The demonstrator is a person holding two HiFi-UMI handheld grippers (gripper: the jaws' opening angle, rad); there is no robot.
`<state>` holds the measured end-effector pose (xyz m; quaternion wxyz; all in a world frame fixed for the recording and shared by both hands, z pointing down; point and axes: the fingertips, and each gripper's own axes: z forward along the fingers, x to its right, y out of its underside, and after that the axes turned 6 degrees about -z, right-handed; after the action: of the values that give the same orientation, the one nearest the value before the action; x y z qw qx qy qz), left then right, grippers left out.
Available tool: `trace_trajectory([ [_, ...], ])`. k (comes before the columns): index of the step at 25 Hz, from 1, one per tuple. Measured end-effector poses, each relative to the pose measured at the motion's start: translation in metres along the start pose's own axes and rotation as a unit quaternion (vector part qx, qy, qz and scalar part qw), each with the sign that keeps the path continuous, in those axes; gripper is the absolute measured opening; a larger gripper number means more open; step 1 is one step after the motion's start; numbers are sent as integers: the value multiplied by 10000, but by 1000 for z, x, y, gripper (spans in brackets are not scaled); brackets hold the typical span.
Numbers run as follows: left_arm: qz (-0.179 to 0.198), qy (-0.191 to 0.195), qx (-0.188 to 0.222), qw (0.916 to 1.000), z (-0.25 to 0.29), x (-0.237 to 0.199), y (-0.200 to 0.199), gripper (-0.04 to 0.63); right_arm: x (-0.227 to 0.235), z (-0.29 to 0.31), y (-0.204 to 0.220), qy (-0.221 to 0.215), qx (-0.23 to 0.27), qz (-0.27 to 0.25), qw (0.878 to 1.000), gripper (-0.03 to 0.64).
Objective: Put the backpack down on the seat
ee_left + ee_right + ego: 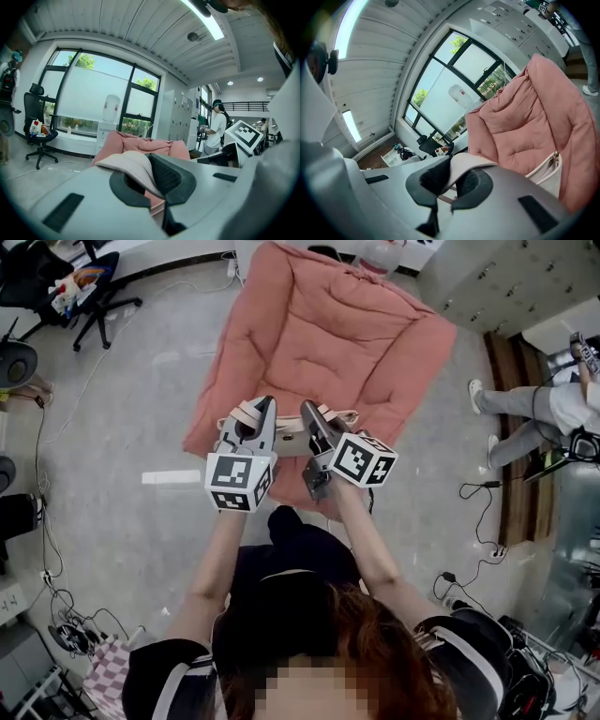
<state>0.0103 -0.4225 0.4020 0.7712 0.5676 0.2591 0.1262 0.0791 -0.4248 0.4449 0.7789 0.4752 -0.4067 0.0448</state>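
A cream backpack (291, 435) hangs by its straps over the front edge of a pink cushioned seat (323, 343). My left gripper (265, 406) is shut on one pale strap (129, 166), which runs between its dark pads. The right gripper (307, 412) is shut on the other strap (464, 165), and the bag's body (546, 176) hangs just below it against the pink cushion (534, 117). Both grippers sit side by side above the seat's near edge, pointing away from the person. Most of the bag is hidden behind the grippers in the head view.
A black office chair (89, 287) stands at the far left. A seated person's legs (525, 413) show at the right by a wooden strip. Cables (56, 549) trail over the grey floor. White lockers (506, 277) stand at the back right.
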Motion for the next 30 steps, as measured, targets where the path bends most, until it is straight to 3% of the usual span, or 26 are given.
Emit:
trace_trajectory([
  [18,97,178,-140,9997,119,-26,-11,18,73,69,-63,18,-179,-114,9998,37],
  [22,-137,137,-192,9996,109,-21,12,18,80,54,-44,60,-195,52,9998,37],
  [30,-143,142,-275,9994,83,-12,35,18,72,31,-16,9,-207,51,9998,37],
])
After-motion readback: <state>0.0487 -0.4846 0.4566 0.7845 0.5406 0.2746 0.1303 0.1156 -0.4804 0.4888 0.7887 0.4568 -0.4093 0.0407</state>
